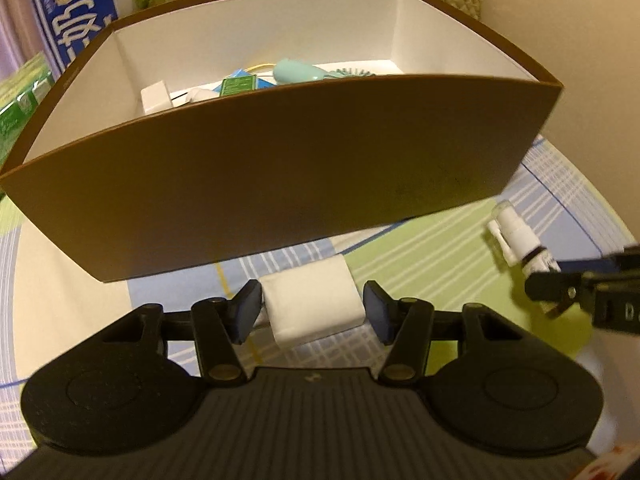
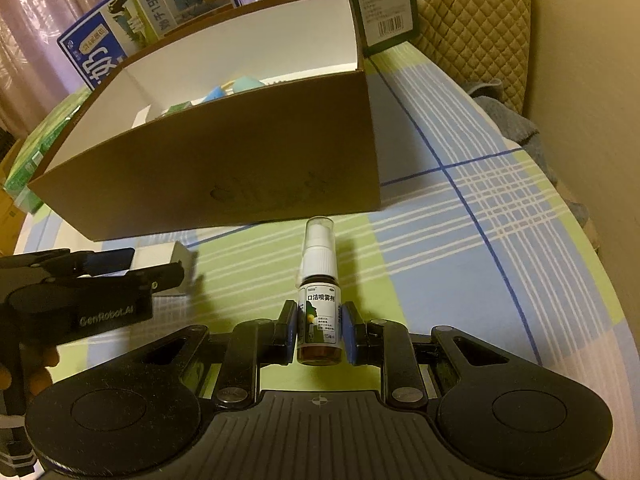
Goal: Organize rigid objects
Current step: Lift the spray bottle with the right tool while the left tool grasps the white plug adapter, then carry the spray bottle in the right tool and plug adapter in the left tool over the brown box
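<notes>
A brown cardboard box (image 1: 280, 168) with white inner walls stands ahead on the checked cloth. It holds a teal item (image 1: 296, 70), a small green-blue carton (image 1: 240, 84) and a white box (image 1: 156, 96). In front of its near wall my left gripper (image 1: 313, 310) is shut on a white rectangular block (image 1: 312, 304), a pad on each side. The right wrist view shows the same block (image 2: 156, 252) in the left gripper (image 2: 148, 266) at lower left. My right gripper (image 2: 320, 328) is shut on a brown spray bottle (image 2: 319, 280) with a white pump and clear cap, upright before the box (image 2: 220, 168). That bottle (image 1: 516, 240) and gripper (image 1: 560, 272) appear at the left view's right edge.
Blue milk cartons (image 1: 72, 20) and green packs (image 1: 20, 96) stand behind and left of the box. A dark green carton (image 2: 384, 0), a quilted cushion (image 2: 472, 20) and a grey cloth (image 2: 508, 116) lie to the right. The checked cloth (image 2: 480, 200) spreads right of the box.
</notes>
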A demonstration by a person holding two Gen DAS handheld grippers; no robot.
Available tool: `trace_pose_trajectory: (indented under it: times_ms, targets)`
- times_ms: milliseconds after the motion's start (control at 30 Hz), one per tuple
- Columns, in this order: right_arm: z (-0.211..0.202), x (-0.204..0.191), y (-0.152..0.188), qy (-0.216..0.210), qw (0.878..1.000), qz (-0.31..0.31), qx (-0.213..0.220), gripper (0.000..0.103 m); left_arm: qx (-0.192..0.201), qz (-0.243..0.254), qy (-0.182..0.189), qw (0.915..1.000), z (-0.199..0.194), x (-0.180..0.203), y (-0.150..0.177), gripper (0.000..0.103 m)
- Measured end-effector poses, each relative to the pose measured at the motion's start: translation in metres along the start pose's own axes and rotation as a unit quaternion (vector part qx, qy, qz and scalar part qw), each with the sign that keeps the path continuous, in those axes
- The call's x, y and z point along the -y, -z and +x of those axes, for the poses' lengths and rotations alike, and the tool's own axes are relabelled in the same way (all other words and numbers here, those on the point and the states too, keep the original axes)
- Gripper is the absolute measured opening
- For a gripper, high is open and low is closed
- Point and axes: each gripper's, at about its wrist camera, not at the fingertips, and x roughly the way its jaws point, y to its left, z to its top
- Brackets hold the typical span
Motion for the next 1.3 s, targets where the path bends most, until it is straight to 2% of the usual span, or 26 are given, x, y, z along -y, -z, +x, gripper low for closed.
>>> trace_pose_trajectory:
  times_ms: [233, 500, 667, 967, 1300]
  targets:
    - [0.002, -0.007, 0.006, -0.014, 1.000, -0.013, -0.014, 0.020, 0.002, 0.023, 0.010, 0.9997, -0.014, -0.002, 0.019, 0.046]
    - [0.002, -0.020, 0.020, -0.032, 0.999, -0.031, -0.032, 0.020, -0.024, 0.017, 0.015, 0.9994, -0.032, -0.008, 0.040, 0.046]
    - [0.001, -0.025, 0.025, -0.037, 0.998, -0.038, -0.038, 0.020, -0.027, -0.002, 0.013, 0.9995, -0.032, -0.009, 0.039, 0.046]
    - [-0.006, -0.028, 0.028, -0.038, 0.998, -0.039, -0.030, 0.020, -0.034, 0.017, -0.001, 0.9993, -0.029, 0.000, 0.039, 0.046]
    - [-0.011, -0.033, 0.026, -0.044, 0.998, -0.046, -0.020, 0.020, -0.035, 0.011, -0.005, 0.9993, -0.035, -0.001, 0.044, 0.045]
